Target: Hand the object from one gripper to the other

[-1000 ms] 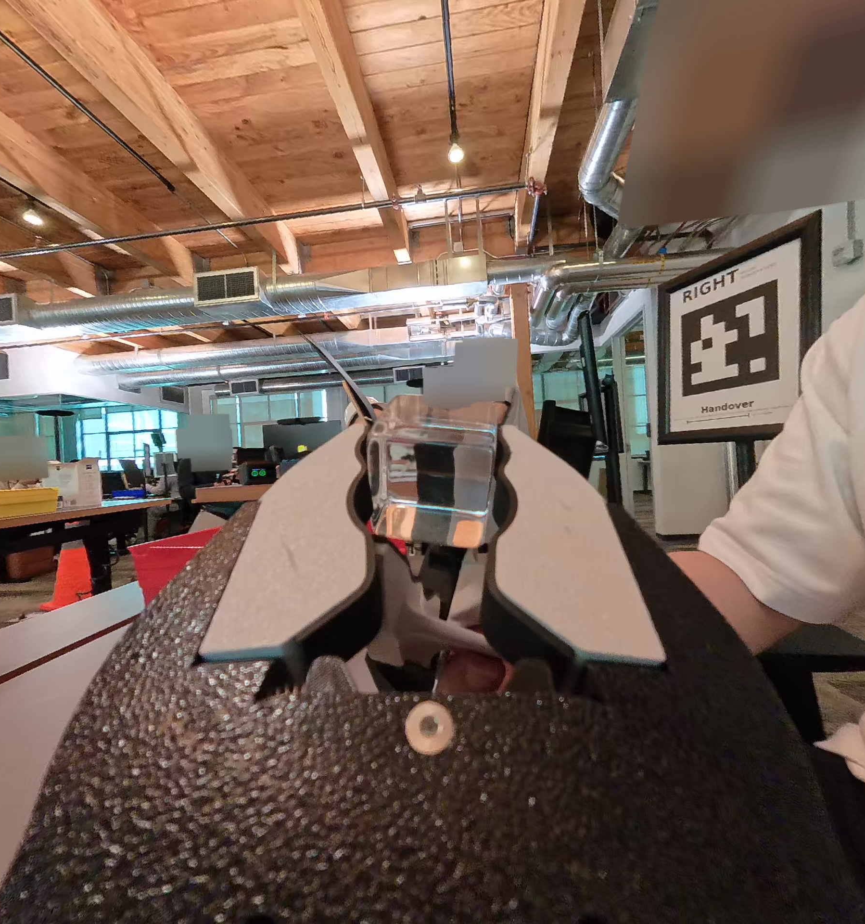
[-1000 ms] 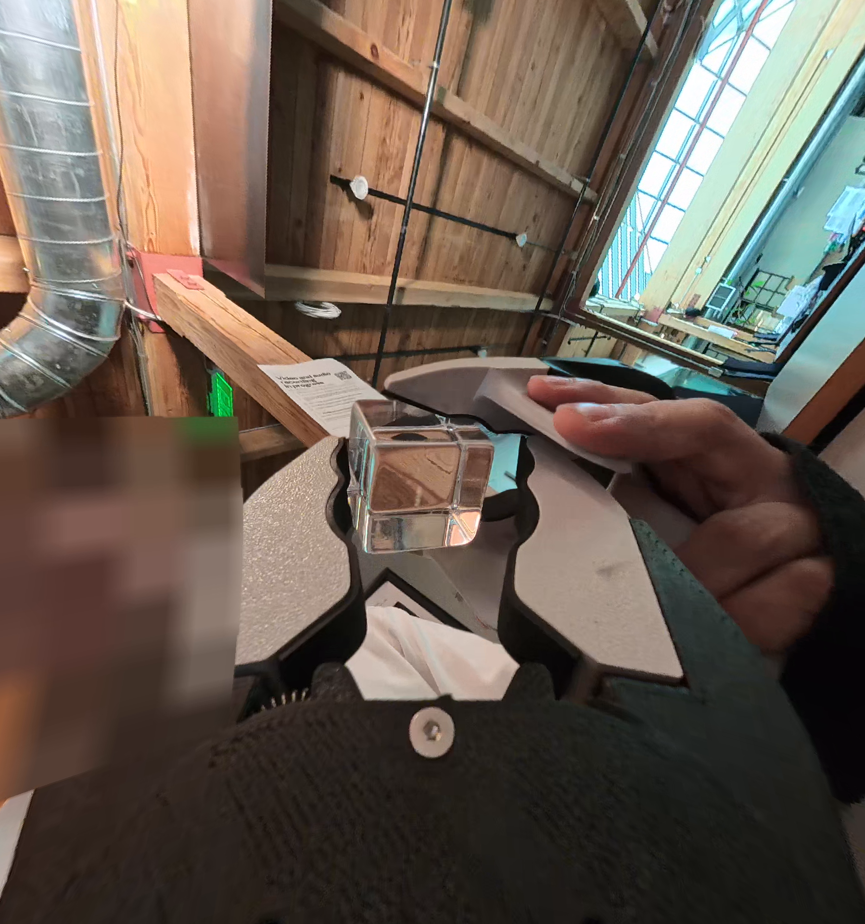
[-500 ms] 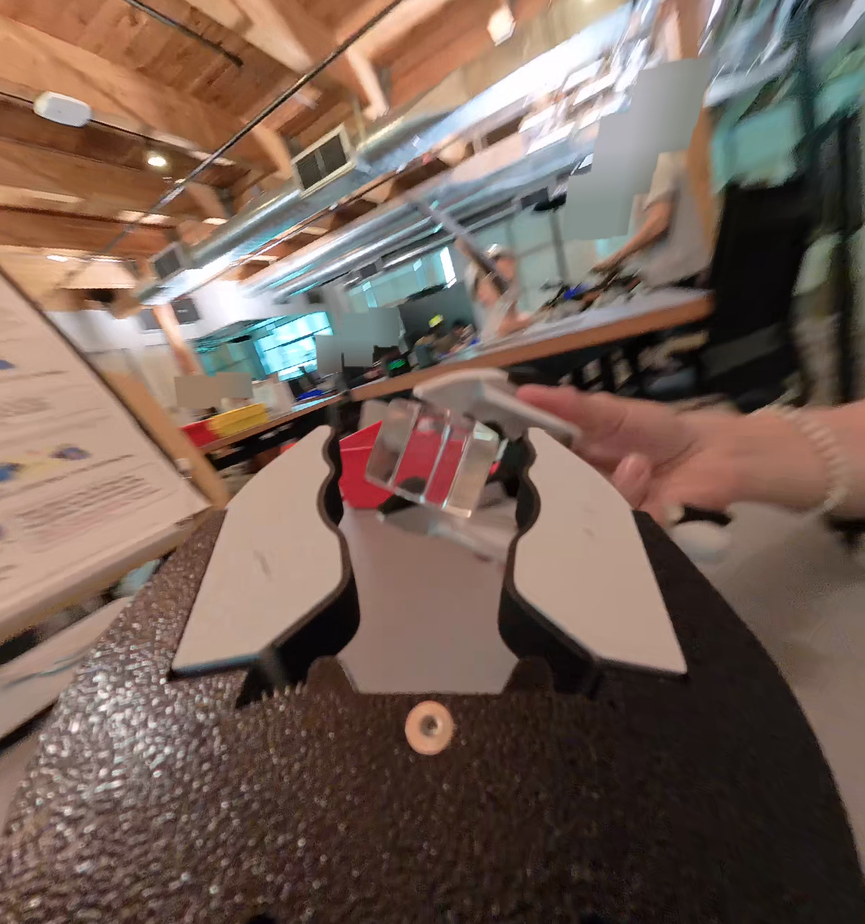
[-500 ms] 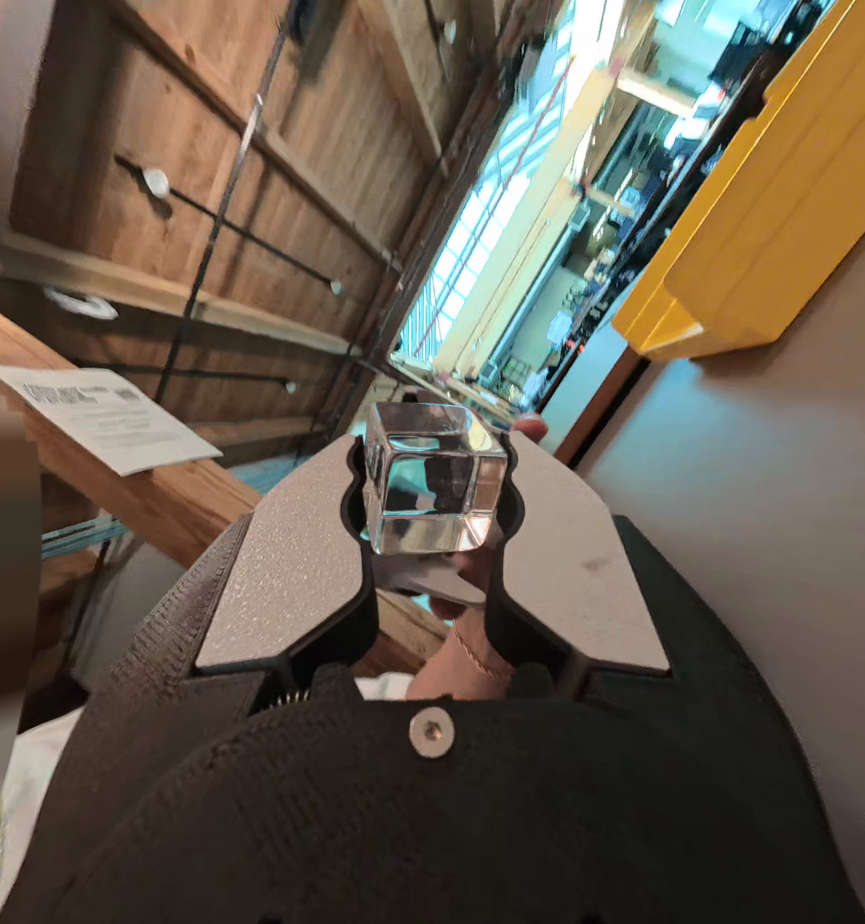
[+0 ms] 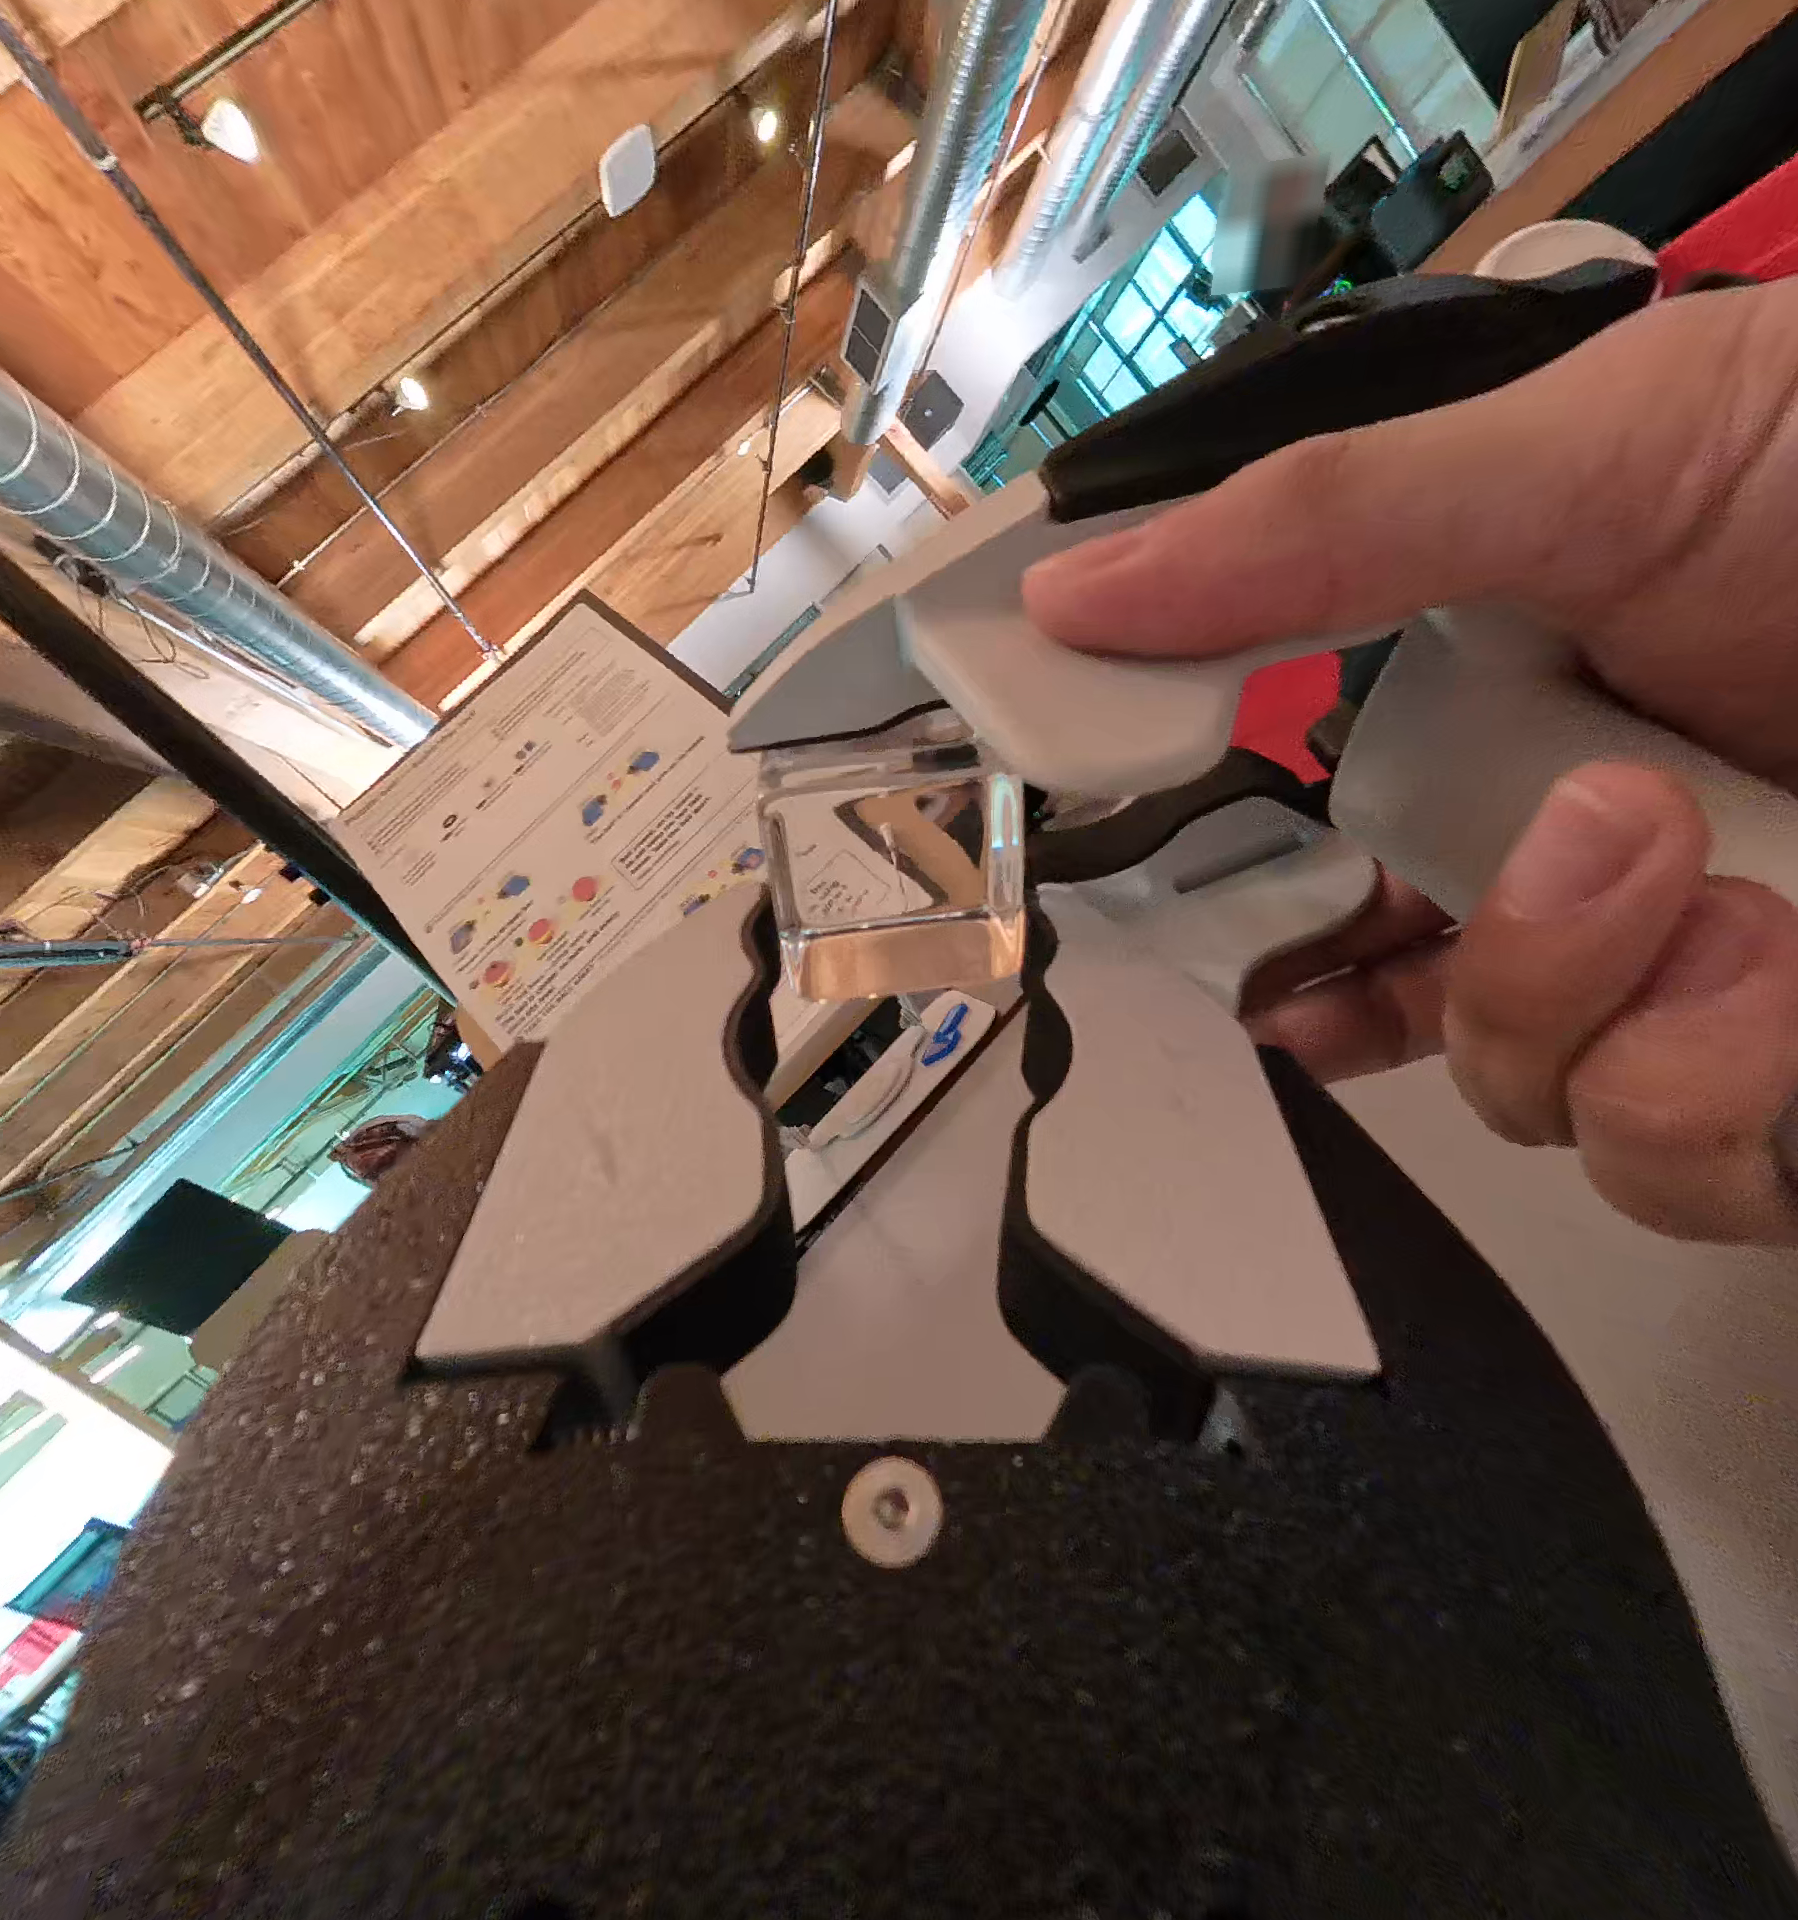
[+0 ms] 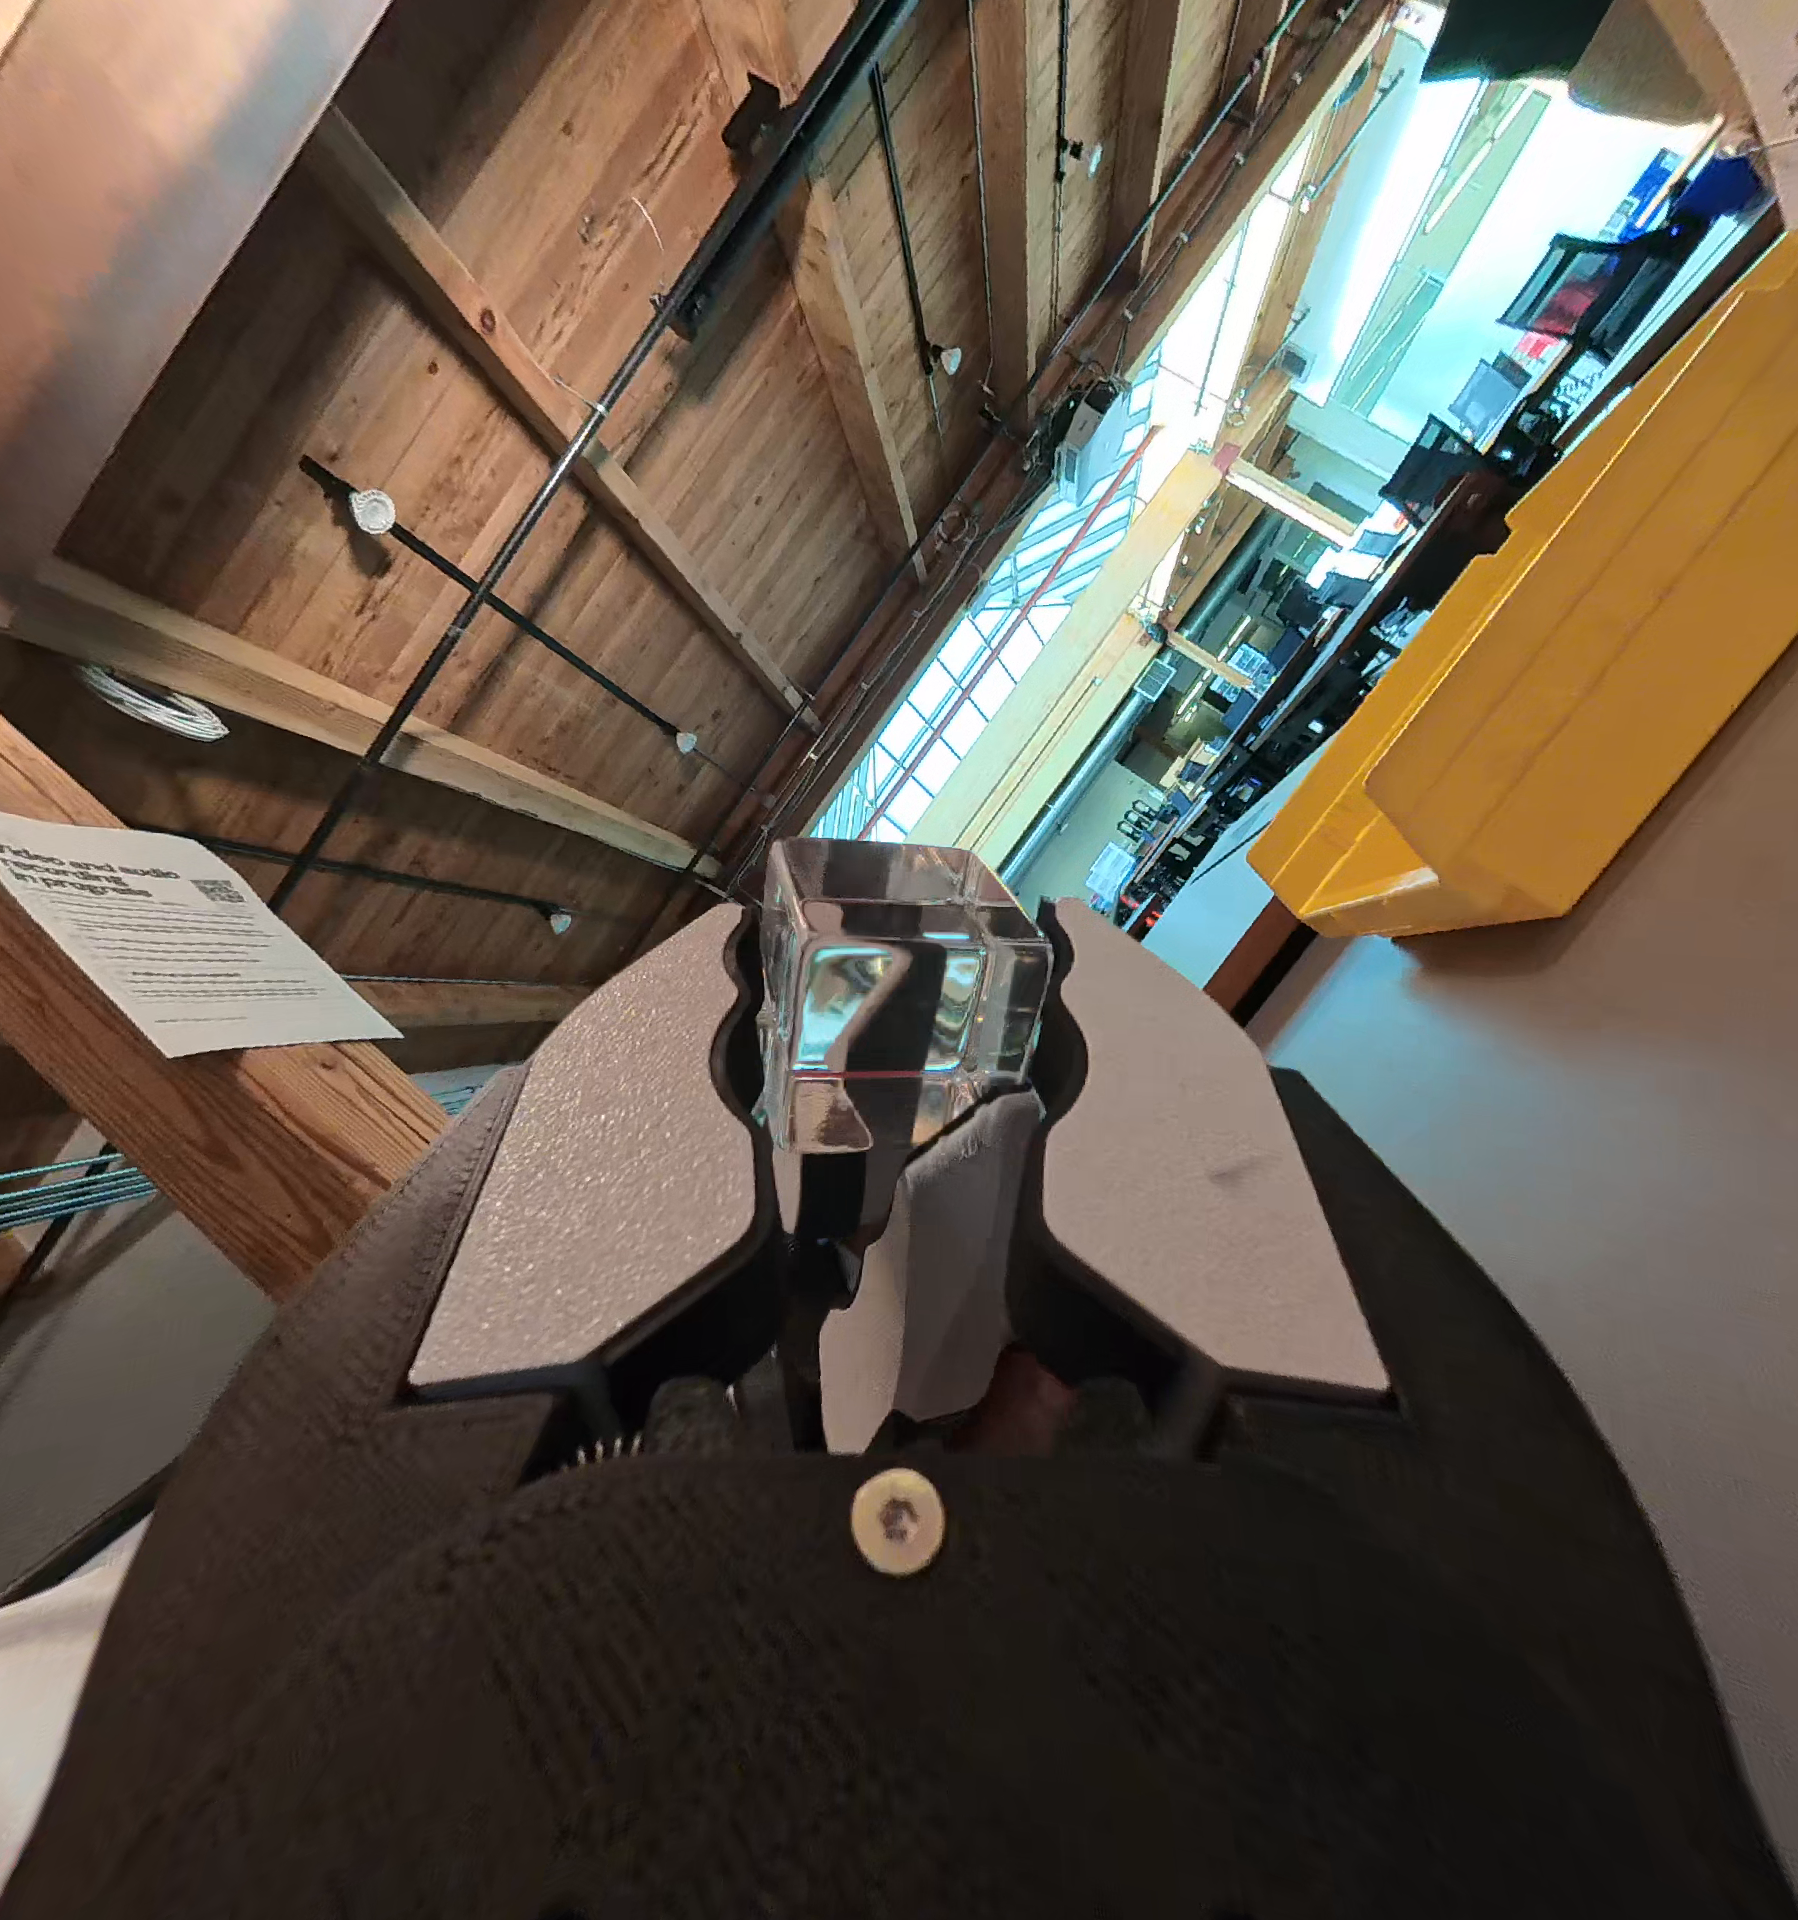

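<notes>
- Right gripper (image 6: 900,997): both grey fingers clamped on the clear cube (image 6: 900,997), one on each side face; cube sits at the fingertips, top face poking out past them.
- Left gripper (image 5: 895,935): fingers spread apart, cube (image 5: 890,873) betw the tips. Gaps at the tips are thin & the frame is blurred there – can't tell if the pads touch the cube.
- In left wrist view the right gripper (image 5: 874,821) comes in from the right of the cube, one grey finger flat on the cube's top face, other under it, w/ a person's hand (image 5: 1560,748) wrapped round its body.
- In right wrist view a grey finger (image 6: 936,1247) of the left gripper shows just below the cube, in the gap betw the right gripper's fingers.
- Left of the cube, right view: white paper notice (image 6: 168,935) on a wooden beam (image 6: 147,1070).
- Right of the cube, same view: yellow bin (image 6: 1601,644) on a grey surface.
- Behind the cube, left view: printed instruction board (image 5: 562,821); wood ceiling & metal ducts beyond.
</notes>
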Demonstrator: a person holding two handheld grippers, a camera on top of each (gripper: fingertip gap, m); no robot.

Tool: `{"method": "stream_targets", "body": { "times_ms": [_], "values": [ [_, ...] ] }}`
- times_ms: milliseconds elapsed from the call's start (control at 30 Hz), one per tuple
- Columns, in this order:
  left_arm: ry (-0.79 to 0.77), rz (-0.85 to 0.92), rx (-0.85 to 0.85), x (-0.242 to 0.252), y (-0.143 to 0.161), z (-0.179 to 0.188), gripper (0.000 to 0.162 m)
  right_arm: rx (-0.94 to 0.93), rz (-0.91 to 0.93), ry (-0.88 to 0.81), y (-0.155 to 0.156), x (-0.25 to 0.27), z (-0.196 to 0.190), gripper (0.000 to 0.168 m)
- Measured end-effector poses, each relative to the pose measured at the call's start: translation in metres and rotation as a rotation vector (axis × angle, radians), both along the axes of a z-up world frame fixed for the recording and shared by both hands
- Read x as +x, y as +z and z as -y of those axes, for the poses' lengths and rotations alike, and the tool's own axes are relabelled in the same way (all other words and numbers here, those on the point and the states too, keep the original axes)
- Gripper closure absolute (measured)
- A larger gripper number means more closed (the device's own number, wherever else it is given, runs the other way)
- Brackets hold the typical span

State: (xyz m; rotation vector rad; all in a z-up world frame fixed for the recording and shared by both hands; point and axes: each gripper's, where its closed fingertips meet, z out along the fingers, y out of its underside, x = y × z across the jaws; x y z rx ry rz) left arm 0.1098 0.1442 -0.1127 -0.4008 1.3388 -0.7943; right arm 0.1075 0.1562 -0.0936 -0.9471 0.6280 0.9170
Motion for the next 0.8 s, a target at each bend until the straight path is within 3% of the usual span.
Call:
{"method": "stream_targets", "body": {
  "times_ms": [200, 267, 333, 433, 567, 800],
  "values": [
    [-0.049, -0.056, -0.094, 0.002, -0.004, -0.004, 0.119, -0.094, 0.107, -0.034, -0.004, 0.000, -0.002, 0.117],
    [-0.107, -0.104, -0.165, 0.003, -0.004, -0.005, 0.119, -0.091, 0.162, -0.010, 0.001, -0.001, 0.000, 0.105],
    [-0.201, -0.177, -0.273, 0.004, -0.005, -0.006, 0.119, -0.093, 0.233, 0.008, 0.008, 0.000, 0.005, 0.095],
    [-0.489, -0.425, -0.433, -0.002, -0.015, 0.004, 0.119, -0.130, 0.449, 0.025, 0.011, -0.004, 0.016, 0.092],
    [-0.839, -0.649, -0.594, -0.027, -0.015, 0.008, 0.119, -0.276, 0.745, 0.083, -0.009, -0.013, 0.026, 0.089],
    [-0.992, -0.804, -0.548, -0.047, -0.029, 0.015, 0.119, -0.333, 0.986, 0.114, -0.022, -0.040, 0.018, 0.101]
  ]
}}
